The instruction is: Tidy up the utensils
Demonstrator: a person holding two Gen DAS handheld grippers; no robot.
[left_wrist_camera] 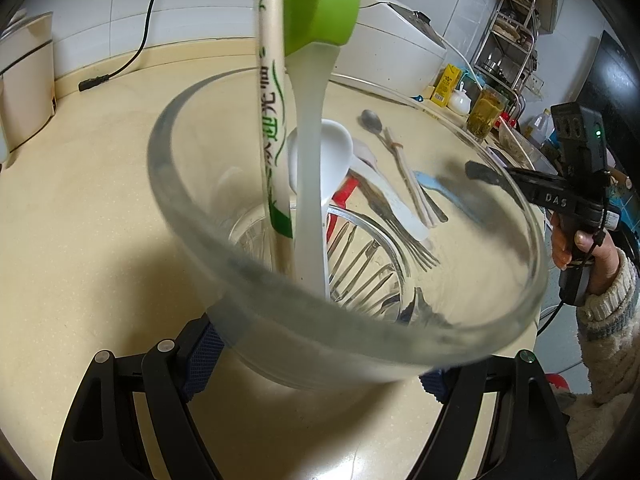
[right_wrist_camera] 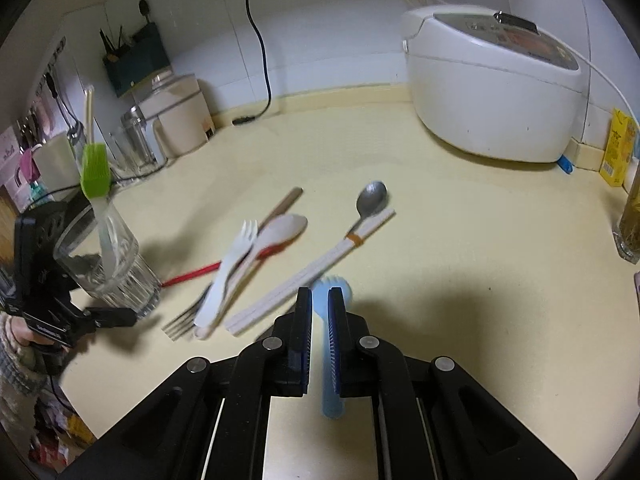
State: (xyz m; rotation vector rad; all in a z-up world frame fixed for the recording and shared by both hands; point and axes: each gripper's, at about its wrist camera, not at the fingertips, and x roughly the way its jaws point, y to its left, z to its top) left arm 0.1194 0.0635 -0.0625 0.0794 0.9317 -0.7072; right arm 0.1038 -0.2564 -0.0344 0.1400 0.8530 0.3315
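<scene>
A ribbed glass tumbler is clamped between the blue pads of my left gripper. It holds a green silicone brush and paper-wrapped chopsticks. My right gripper is shut on the handle of a light blue plastic fork, lifted just off the counter. On the counter lie a white plastic fork, a white spoon, a red-handled utensil, a metal fork, a metal spoon and banded chopsticks. The tumbler stands left of them.
A white rice cooker fills the back right of the counter. A beige appliance and glass jars stand at the back left. A cable plug lies by the wall. A glass of tea and a yellow carton sit at the right edge.
</scene>
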